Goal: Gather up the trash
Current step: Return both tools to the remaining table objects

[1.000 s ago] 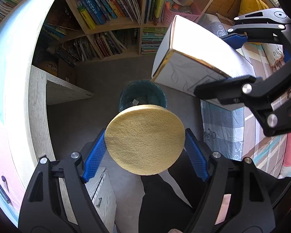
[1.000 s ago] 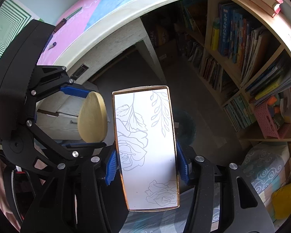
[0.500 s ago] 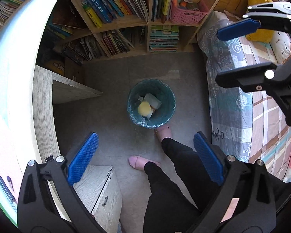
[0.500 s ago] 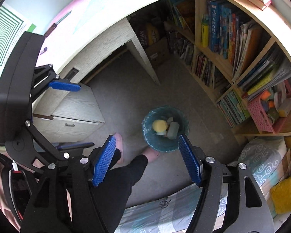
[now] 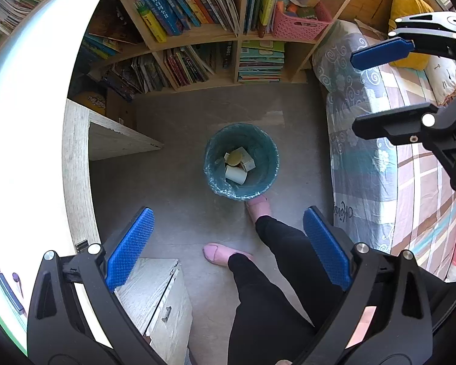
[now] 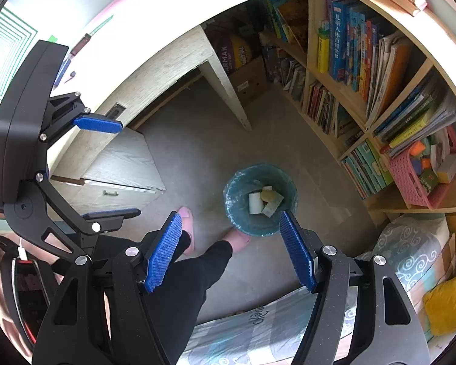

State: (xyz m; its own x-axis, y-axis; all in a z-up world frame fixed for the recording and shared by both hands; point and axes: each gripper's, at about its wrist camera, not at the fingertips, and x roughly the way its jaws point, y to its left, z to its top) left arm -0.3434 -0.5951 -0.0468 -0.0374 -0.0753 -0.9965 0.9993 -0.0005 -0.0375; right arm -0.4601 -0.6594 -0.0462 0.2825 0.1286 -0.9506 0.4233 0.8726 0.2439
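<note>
- Trash sits inside the round teal bin with a plastic liner [image 5: 241,162], which stands on the grey floor: a round yellow sponge disc [image 5: 234,158], a white box [image 5: 236,175] lying on its side just beside the disc, and another pale carton [image 5: 248,164] touching both.
- From my right wrist view the same bin [image 6: 260,199] shows the disc [image 6: 267,195] on top of the pile, with the white box [image 6: 254,203] to one side.
- My left gripper [image 5: 226,246] hangs high over the floor on the near side of the bin, its blue pads [image 5: 130,246] spread wide with nothing between them.
- My right gripper [image 6: 231,251] is likewise above the bin's near side, jaws standing far apart and holding nothing.
- My pink-slippered foot [image 5: 258,206] touches the bin's near rim; the other foot [image 5: 219,252] is farther from it.
- Beyond the bin stands a wooden bookshelf full of books [image 5: 197,30], with a pink plastic basket [image 5: 301,21] on one shelf.
- To one side of the bin is a pale wood desk [image 5: 76,164] with a drawer unit [image 5: 155,298]; to the other side lies a bed with patterned bedding [image 5: 380,164].
</note>
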